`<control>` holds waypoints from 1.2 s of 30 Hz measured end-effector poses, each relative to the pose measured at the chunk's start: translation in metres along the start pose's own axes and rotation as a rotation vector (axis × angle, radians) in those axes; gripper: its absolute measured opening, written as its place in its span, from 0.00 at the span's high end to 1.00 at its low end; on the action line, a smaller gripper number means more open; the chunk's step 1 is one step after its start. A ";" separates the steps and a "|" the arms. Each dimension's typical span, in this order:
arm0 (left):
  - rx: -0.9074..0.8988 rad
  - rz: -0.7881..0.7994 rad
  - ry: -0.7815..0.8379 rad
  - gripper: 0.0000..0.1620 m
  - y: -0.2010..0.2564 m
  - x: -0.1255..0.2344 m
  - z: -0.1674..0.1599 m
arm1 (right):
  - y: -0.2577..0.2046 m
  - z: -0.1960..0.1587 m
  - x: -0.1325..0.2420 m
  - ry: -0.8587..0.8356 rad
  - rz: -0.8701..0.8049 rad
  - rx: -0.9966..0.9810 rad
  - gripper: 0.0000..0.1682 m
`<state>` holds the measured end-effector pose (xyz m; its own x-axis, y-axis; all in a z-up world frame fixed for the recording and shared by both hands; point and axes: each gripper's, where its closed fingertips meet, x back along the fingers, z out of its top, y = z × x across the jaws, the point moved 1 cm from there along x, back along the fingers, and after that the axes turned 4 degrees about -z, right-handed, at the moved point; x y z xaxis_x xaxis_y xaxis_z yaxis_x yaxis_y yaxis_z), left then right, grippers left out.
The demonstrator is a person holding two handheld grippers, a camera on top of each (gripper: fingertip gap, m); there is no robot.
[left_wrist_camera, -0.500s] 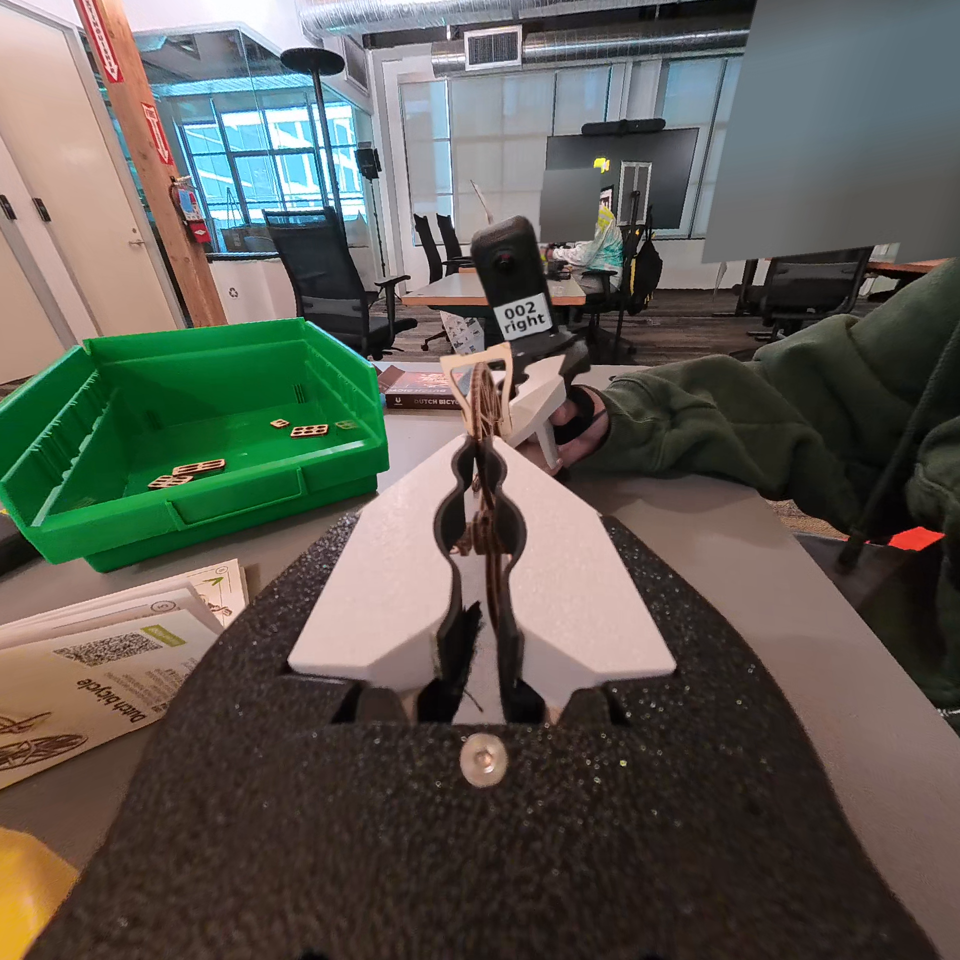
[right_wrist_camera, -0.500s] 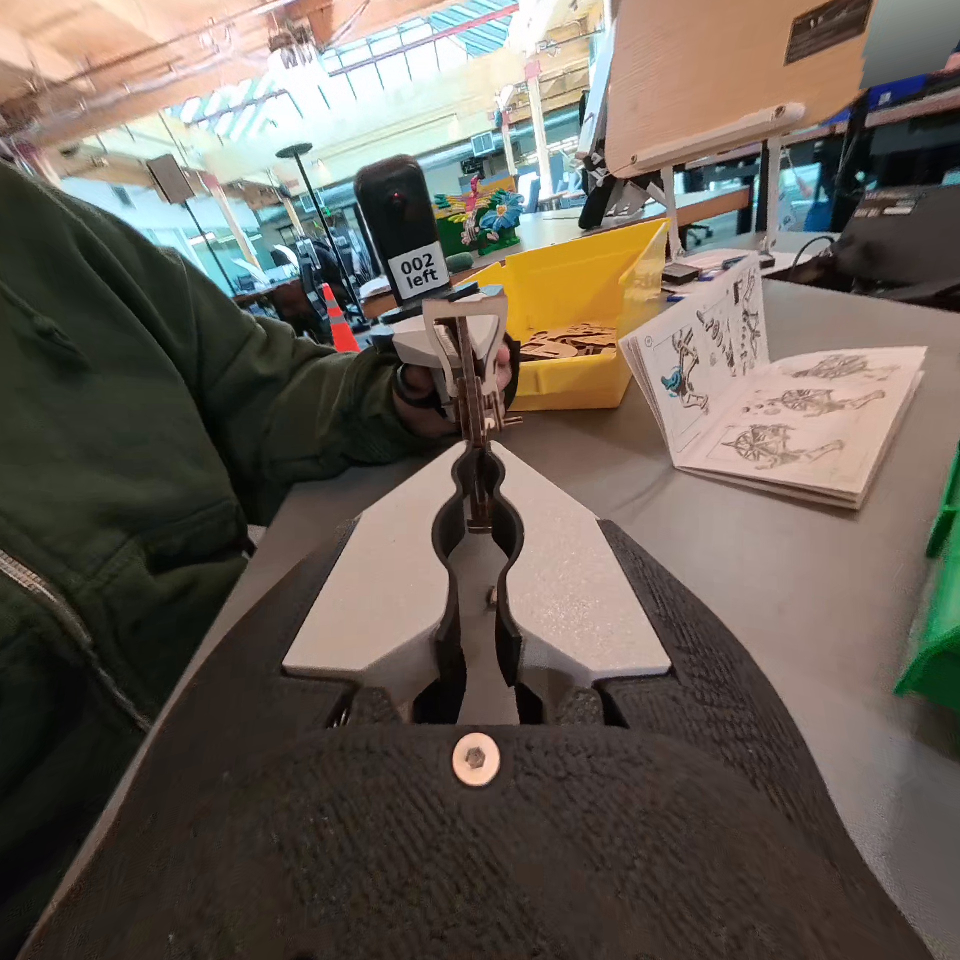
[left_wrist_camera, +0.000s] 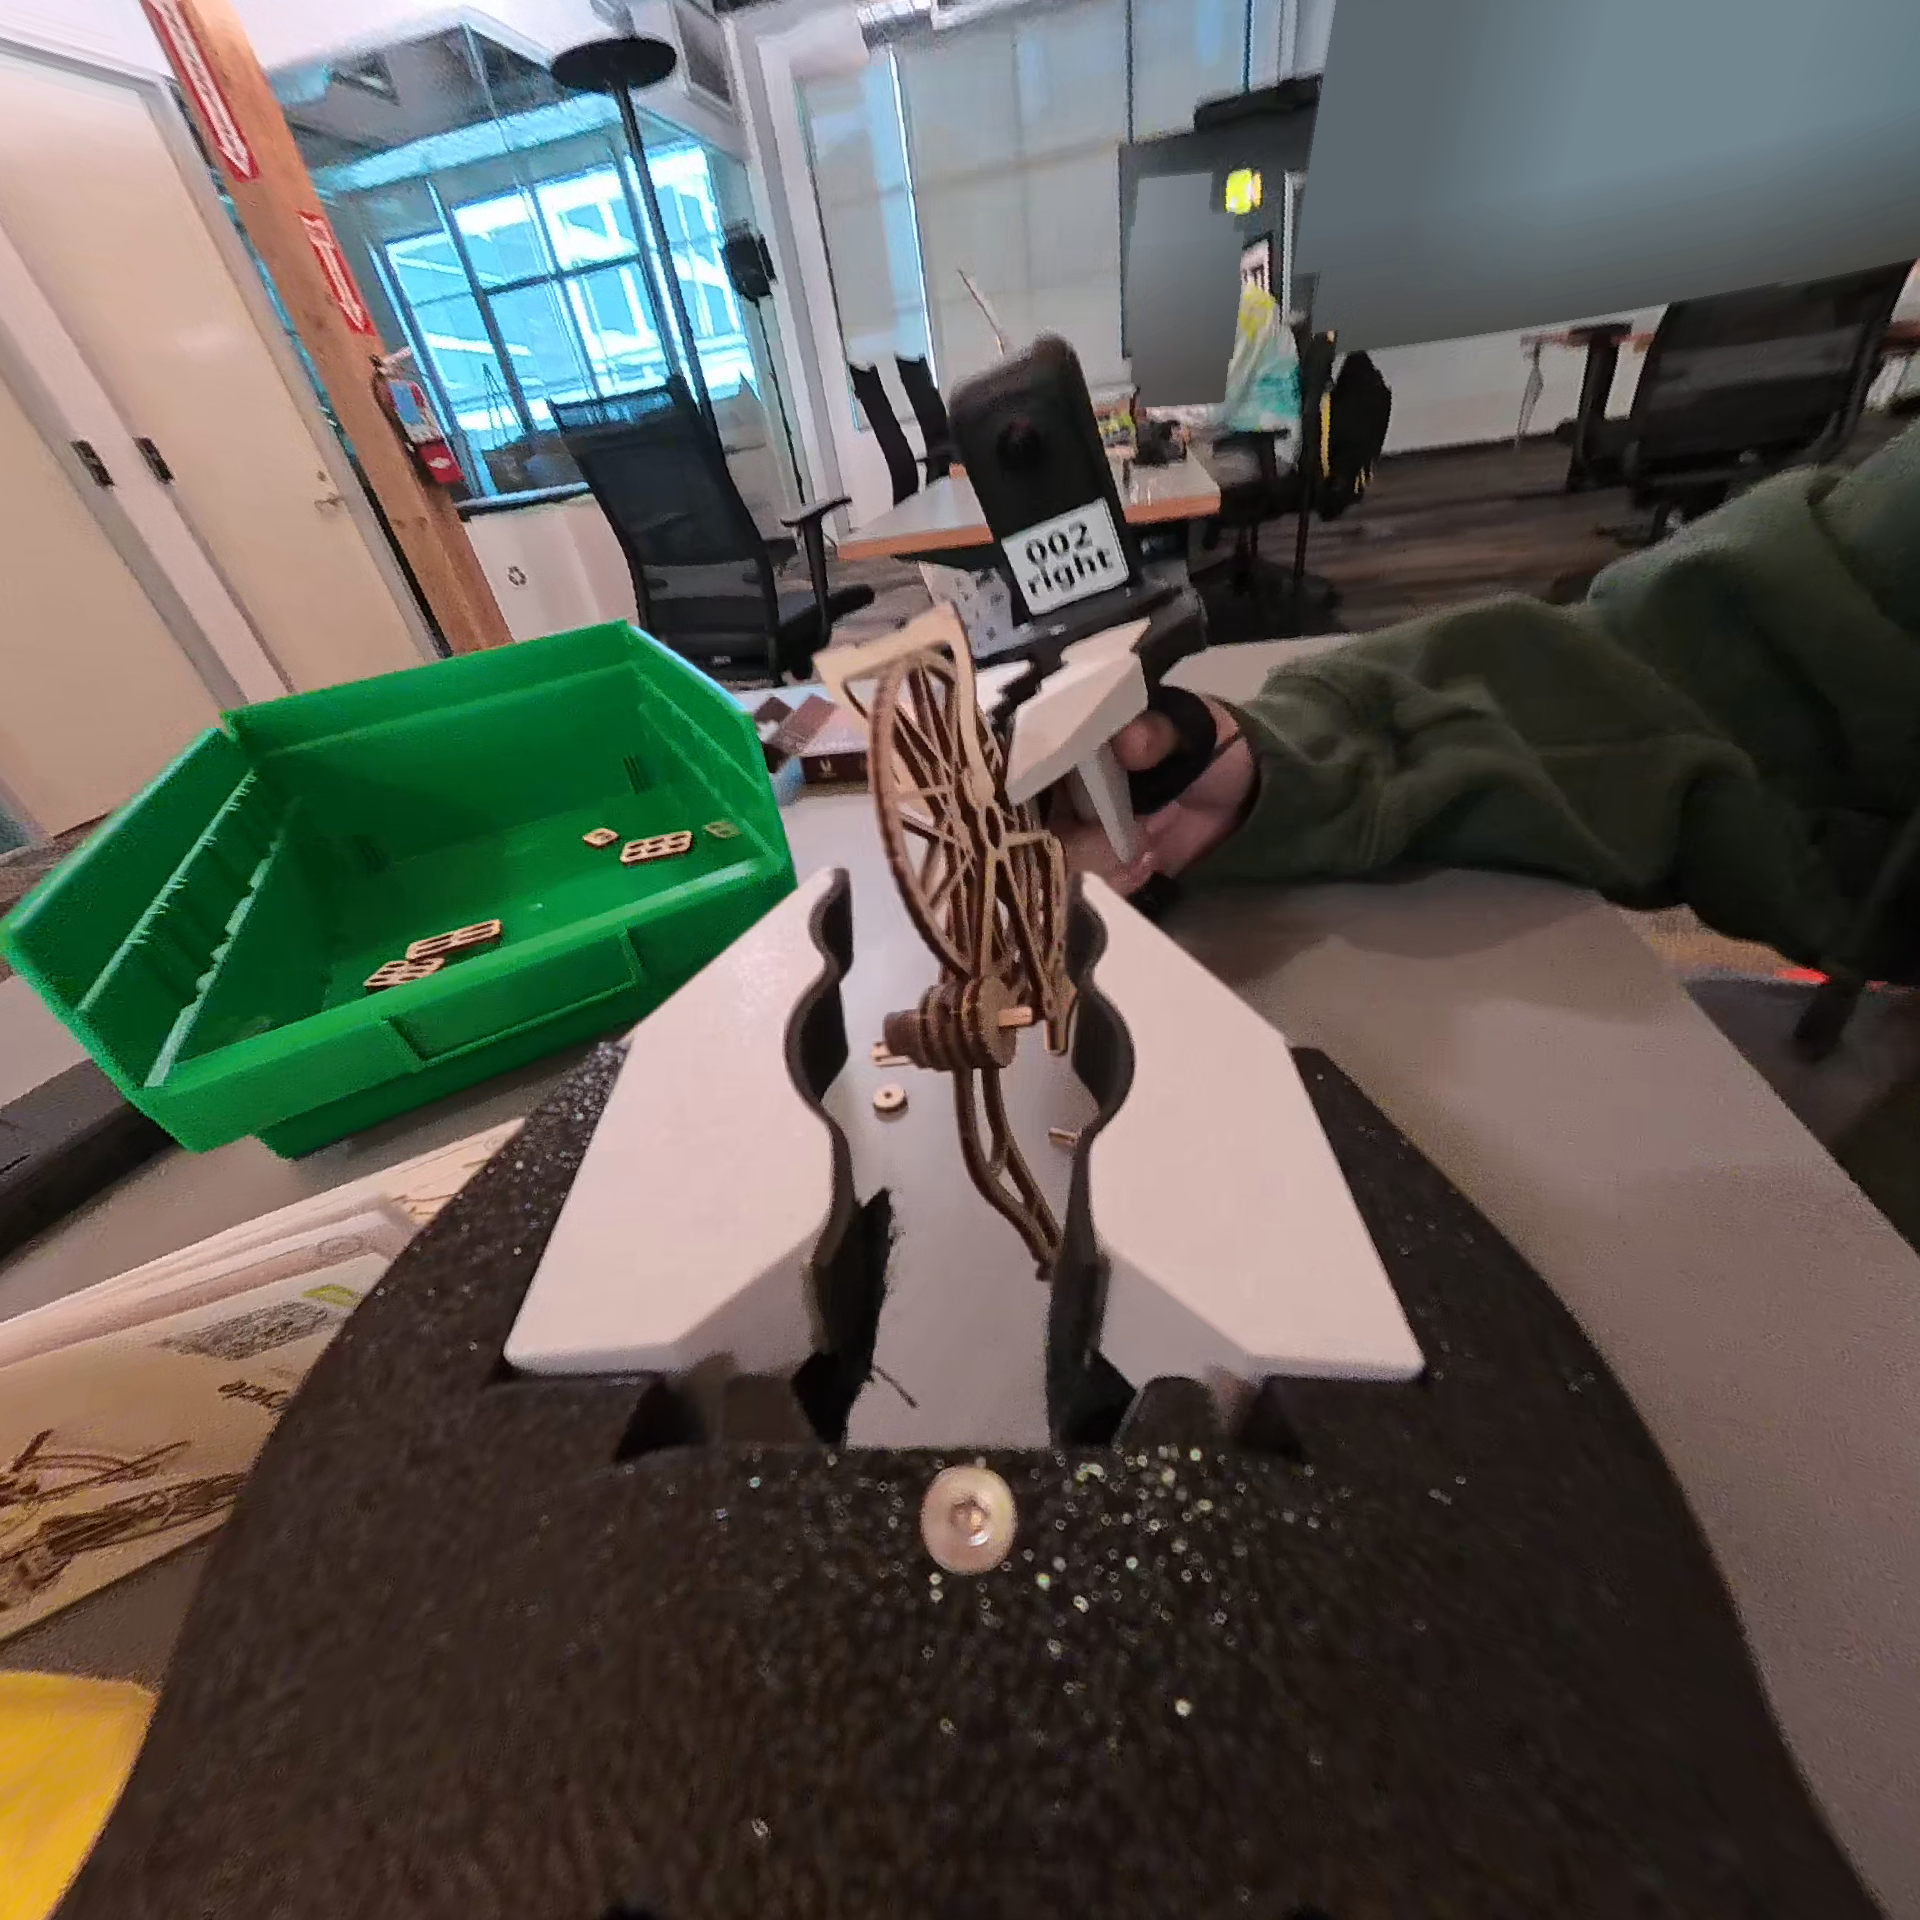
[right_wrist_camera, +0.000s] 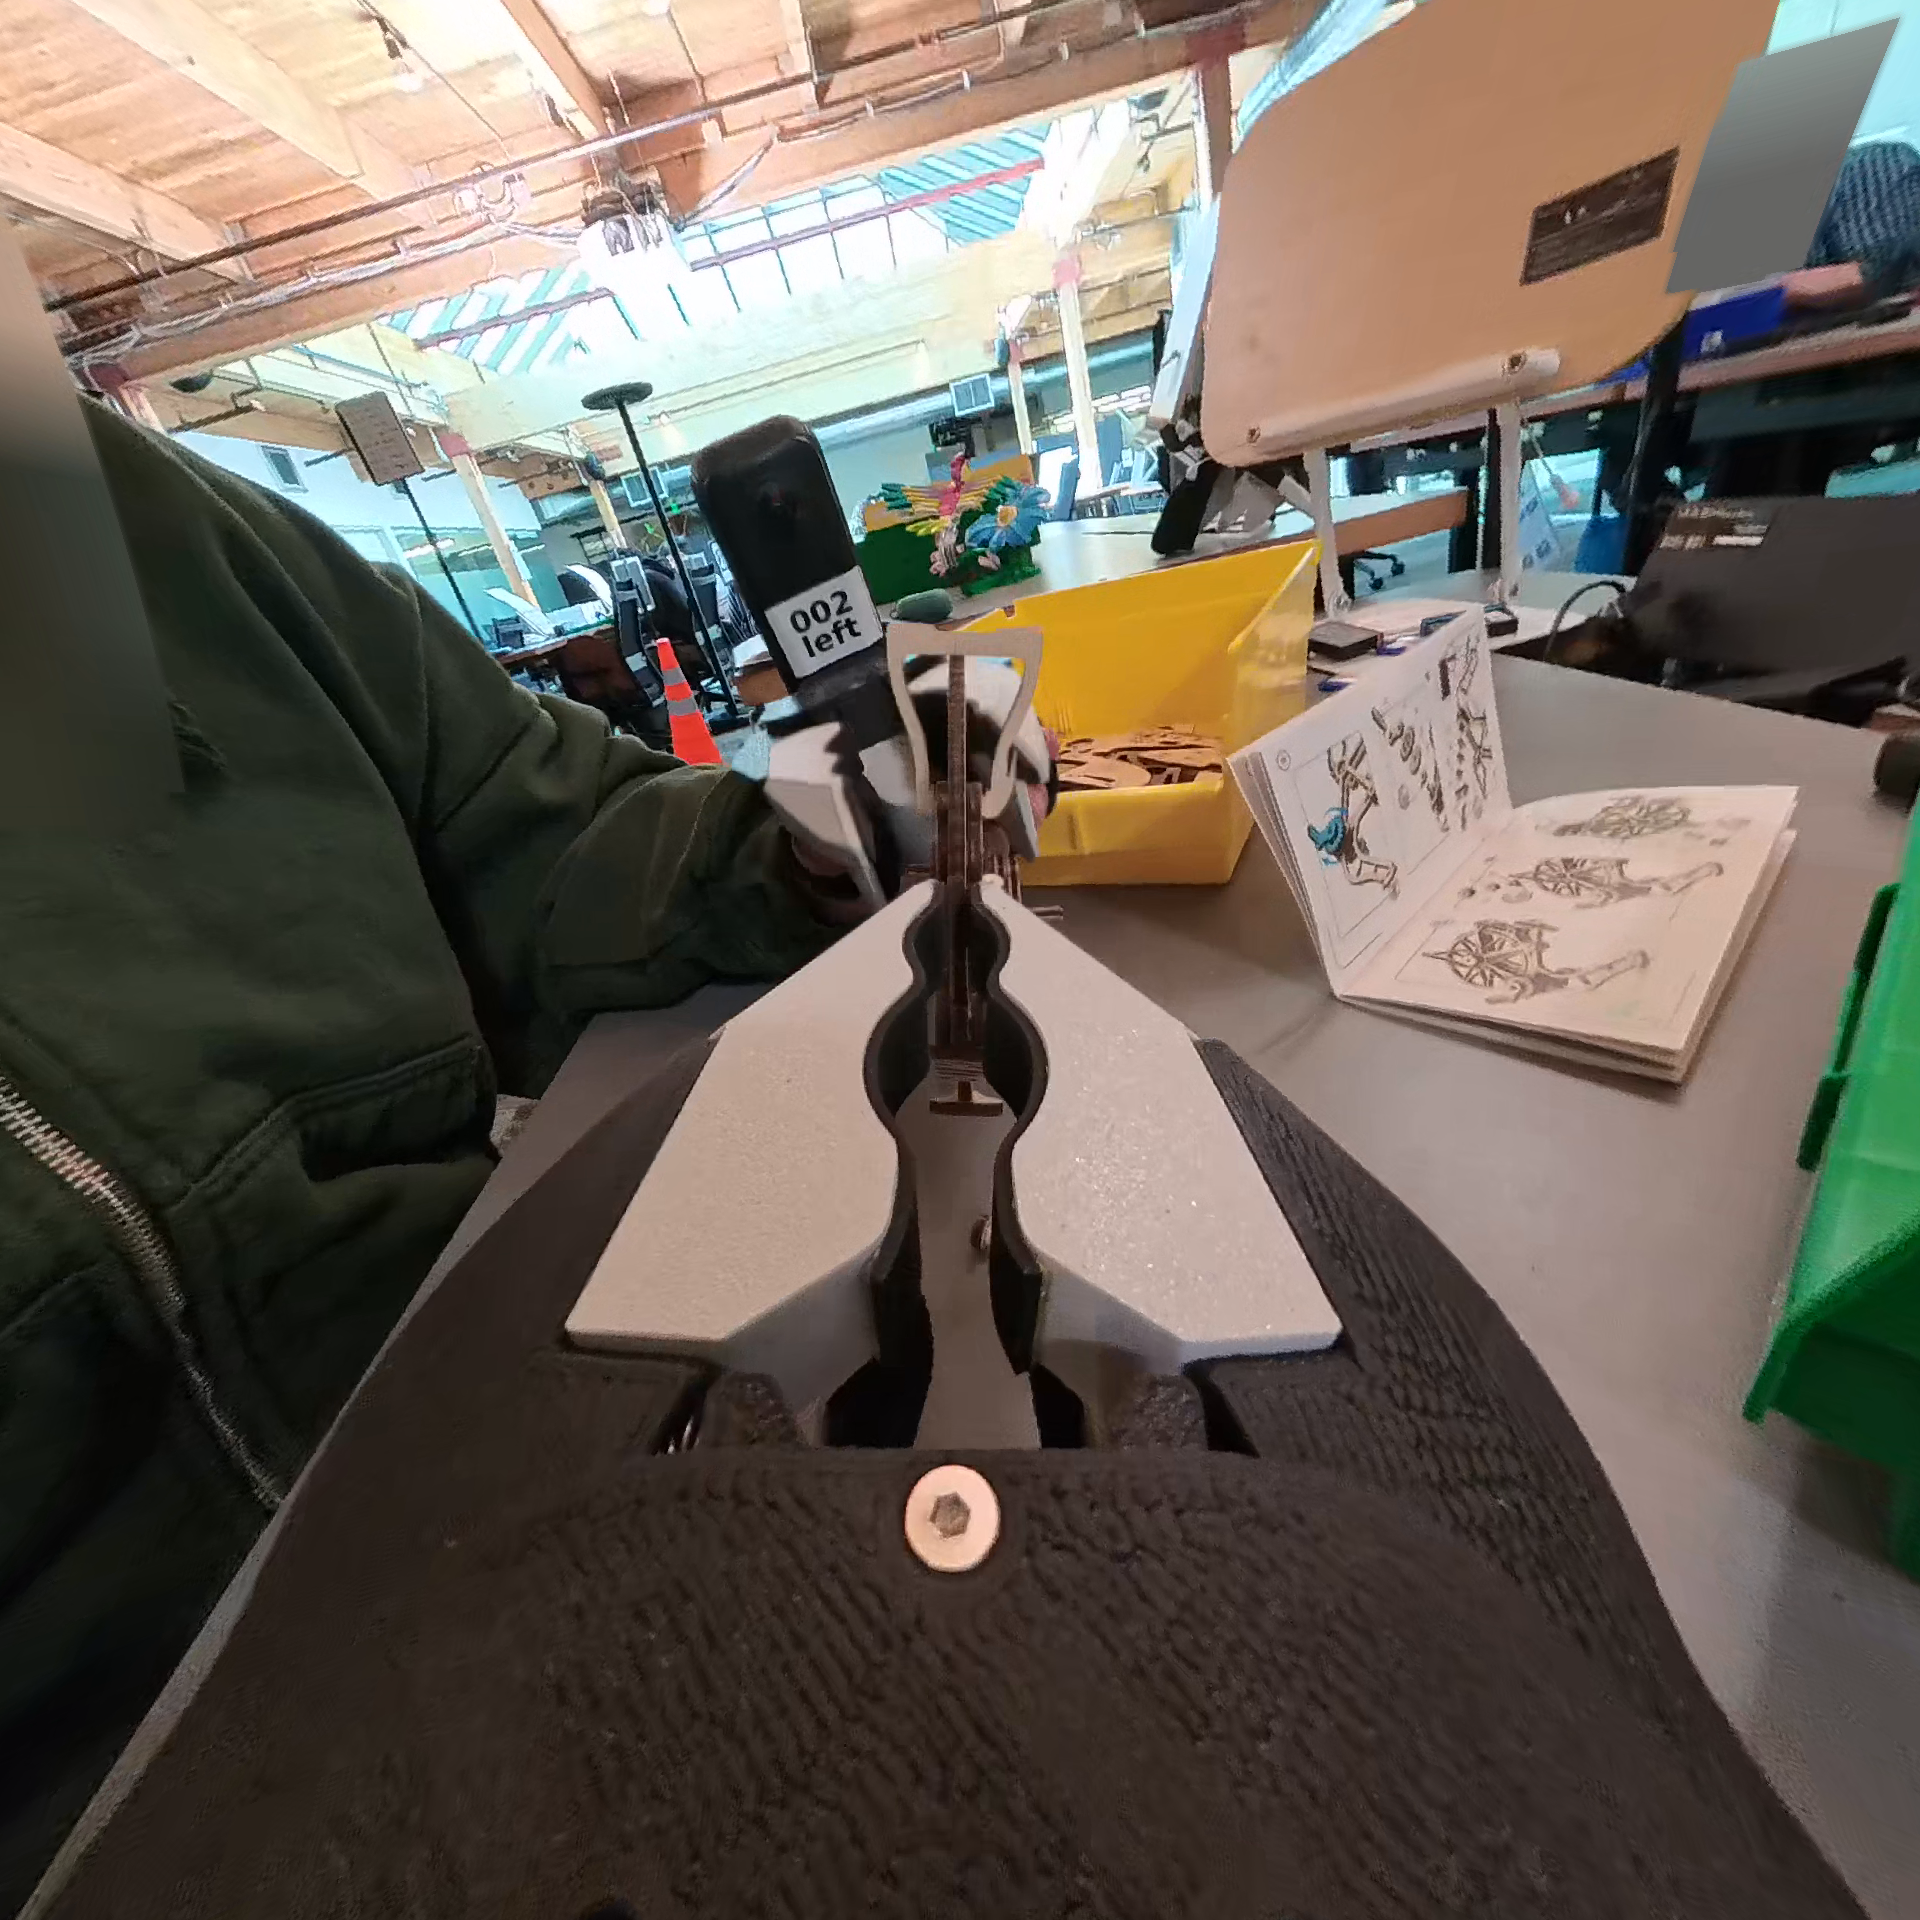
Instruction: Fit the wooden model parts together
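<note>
A wooden spoked wheel with a hub and a pale fork frame stands tilted between the wide-apart fingers of my left gripper. It leans towards the right finger, and no pad presses it. My right gripper is shut on the wheel's rim, seen edge-on. The right gripper also shows beyond the wheel in the left wrist view. The left gripper shows open behind the model in the right wrist view. A small wooden washer and a peg lie on the table between the left fingers.
A green bin with several small wooden pieces stands to the left. A yellow bin of wooden parts and an open instruction booklet lie on the grey table. Leaflets lie front left. A green sleeve reaches across. Only a small space, under 4 cm, lies between the two pairs of fingers.
My left gripper has opened and let go of the wooden wheel, which now tilts between its fingers. The right gripper still grips it.
</note>
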<state>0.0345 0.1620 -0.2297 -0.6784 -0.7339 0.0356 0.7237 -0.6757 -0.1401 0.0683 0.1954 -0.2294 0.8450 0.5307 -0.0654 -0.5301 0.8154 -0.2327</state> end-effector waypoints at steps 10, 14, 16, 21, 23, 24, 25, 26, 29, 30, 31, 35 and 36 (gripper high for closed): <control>-0.312 0.108 -0.072 0.96 0.001 0.004 0.000 | -0.005 0.020 0.014 0.077 -0.066 0.214 0.83; -0.668 0.212 -0.289 0.96 -0.003 0.002 -0.021 | 0.017 0.044 0.042 0.191 -0.297 0.320 0.84; -0.876 0.228 -0.402 0.96 -0.002 -0.001 -0.034 | 0.032 0.051 0.055 0.216 -0.428 0.348 0.85; -1.138 0.195 -0.521 0.96 0.007 -0.006 -0.049 | 0.040 0.051 0.060 0.204 -0.511 0.384 0.87; -1.158 0.173 -0.520 0.96 0.011 -0.007 -0.051 | 0.041 0.047 0.057 0.169 -0.515 0.402 0.88; -1.162 0.153 -0.521 0.96 0.014 -0.008 -0.053 | 0.041 0.044 0.055 0.153 -0.516 0.412 0.88; -1.170 0.127 -0.523 0.96 0.017 -0.008 -0.055 | 0.041 0.042 0.053 0.139 -0.515 0.423 0.88; -1.183 0.108 -0.526 0.96 0.021 -0.009 -0.058 | 0.041 0.041 0.052 0.126 -0.516 0.433 0.88; -1.209 0.043 -0.527 0.96 0.031 -0.012 -0.064 | 0.041 0.036 0.048 0.092 -0.521 0.457 0.89; -1.216 0.027 -0.525 0.96 0.035 -0.012 -0.066 | 0.041 0.035 0.048 0.085 -0.523 0.462 0.89; -1.222 0.013 -0.525 0.96 0.037 -0.013 -0.067 | 0.041 0.035 0.048 0.083 -0.524 0.464 0.89; -1.244 0.006 -0.532 0.96 0.039 -0.013 -0.068 | 0.043 0.035 0.048 0.084 -0.526 0.455 0.89; -1.243 0.004 -0.530 0.96 0.040 -0.013 -0.068 | 0.043 0.035 0.048 0.085 -0.527 0.452 0.89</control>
<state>0.0633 0.1495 -0.3032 -0.3419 -0.8647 0.3679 -0.0585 -0.3712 -0.9267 0.0838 0.2644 -0.2089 0.9903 0.0330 -0.1350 -0.0096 0.9853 0.1708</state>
